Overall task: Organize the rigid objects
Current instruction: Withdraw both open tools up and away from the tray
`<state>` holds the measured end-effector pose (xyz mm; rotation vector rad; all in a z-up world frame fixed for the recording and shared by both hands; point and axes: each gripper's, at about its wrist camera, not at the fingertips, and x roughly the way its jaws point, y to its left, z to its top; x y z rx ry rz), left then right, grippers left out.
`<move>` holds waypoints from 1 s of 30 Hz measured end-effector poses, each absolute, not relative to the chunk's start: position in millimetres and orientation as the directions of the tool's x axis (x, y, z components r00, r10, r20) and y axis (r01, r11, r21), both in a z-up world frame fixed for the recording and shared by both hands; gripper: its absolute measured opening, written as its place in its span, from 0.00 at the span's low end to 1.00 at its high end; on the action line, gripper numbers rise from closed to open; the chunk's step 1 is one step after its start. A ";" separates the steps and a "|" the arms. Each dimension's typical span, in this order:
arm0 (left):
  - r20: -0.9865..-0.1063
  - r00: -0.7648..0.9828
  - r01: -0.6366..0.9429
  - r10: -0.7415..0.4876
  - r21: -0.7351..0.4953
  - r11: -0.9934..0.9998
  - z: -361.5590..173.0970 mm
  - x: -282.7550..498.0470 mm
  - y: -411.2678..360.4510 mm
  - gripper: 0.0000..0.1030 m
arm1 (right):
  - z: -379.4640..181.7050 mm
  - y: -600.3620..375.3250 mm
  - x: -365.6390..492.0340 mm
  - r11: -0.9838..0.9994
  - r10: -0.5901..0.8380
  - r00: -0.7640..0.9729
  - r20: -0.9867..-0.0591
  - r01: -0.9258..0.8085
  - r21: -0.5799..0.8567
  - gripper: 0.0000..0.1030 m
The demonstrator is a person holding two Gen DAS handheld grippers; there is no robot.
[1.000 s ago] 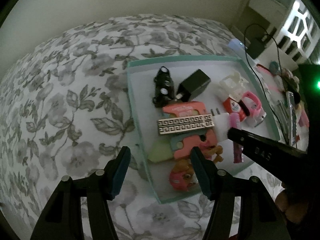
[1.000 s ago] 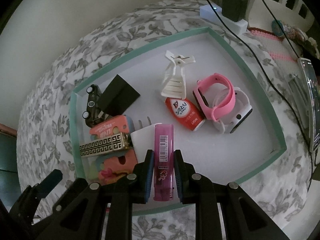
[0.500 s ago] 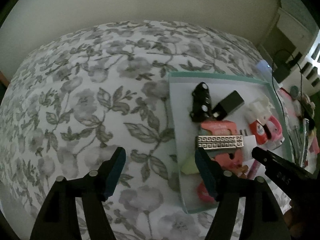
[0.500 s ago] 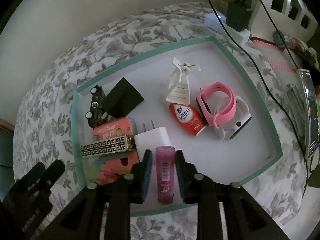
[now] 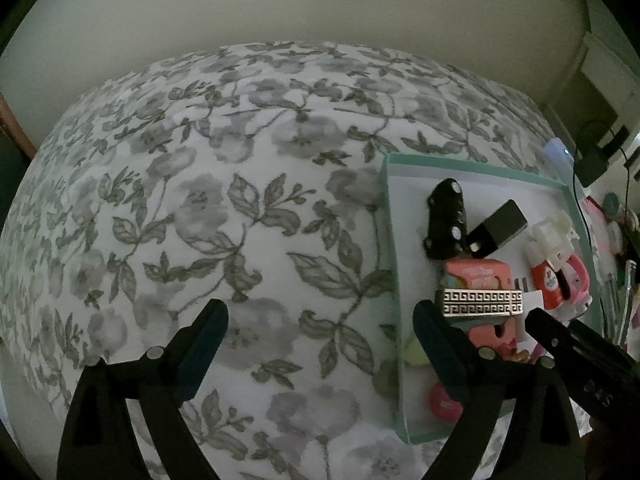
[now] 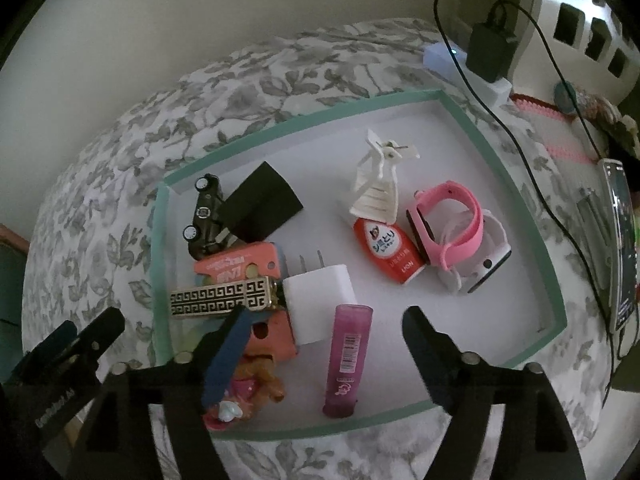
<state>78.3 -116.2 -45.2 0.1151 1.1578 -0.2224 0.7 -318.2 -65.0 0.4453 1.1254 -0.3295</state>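
Note:
A teal-rimmed white tray (image 6: pixel 304 120) lies on a floral bedspread (image 5: pixel 200 200). In it are a pink tube (image 6: pixel 346 360), a white charger plug (image 6: pixel 320 296), a gold-patterned bar (image 6: pixel 220 300), a black toy car (image 6: pixel 204 212), a black block (image 6: pixel 260 206), a white hair clip (image 6: pixel 376 188), a red bottle (image 6: pixel 388 248) and a pink watch (image 6: pixel 452 220). My right gripper (image 6: pixel 326 314) hangs over the tray's near end, its jaws opening. The pink tube lies flat between them, untouched. My left gripper (image 5: pixel 320 308) is opening over bare bedspread, left of the tray (image 5: pixel 394 280), with nothing between its fingers.
A white power strip with a black adapter (image 6: pixel 486 52) and its cable sit beyond the tray's far right corner. A phone (image 6: pixel 620 240) and small clutter lie to the right. A pale wall stands behind the bed.
My right gripper opened and let the pink tube go; it now lies in the tray. My left gripper swung left, off the tray and over the bedspread, and spread wider.

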 end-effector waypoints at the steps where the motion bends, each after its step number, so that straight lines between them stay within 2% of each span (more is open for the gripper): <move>1: -0.916 0.386 0.228 -0.113 -0.023 0.973 -45.4 78.8 -114.8 0.91 | -64.6 -317.3 0.9 0.868 -0.031 0.401 -0.915 0.465 0.175 0.83; 6: -0.908 0.404 0.221 -0.111 -0.021 0.975 -44.6 78.8 -108.4 0.91 | -62.3 -312.7 2.4 0.879 -0.043 0.414 -0.909 0.449 0.163 1.00; 13: -0.899 0.410 0.237 -0.153 -0.057 0.970 -36.4 78.0 -96.9 0.91 | -53.9 -305.0 0.9 0.890 -0.058 0.445 -0.894 0.428 0.155 1.00; 30: -0.858 0.504 0.189 -0.100 -0.003 0.982 -2.0 60.1 -68.6 0.91 | -30.3 -283.2 -6.9 0.917 -0.067 0.499 -0.864 0.372 0.144 1.00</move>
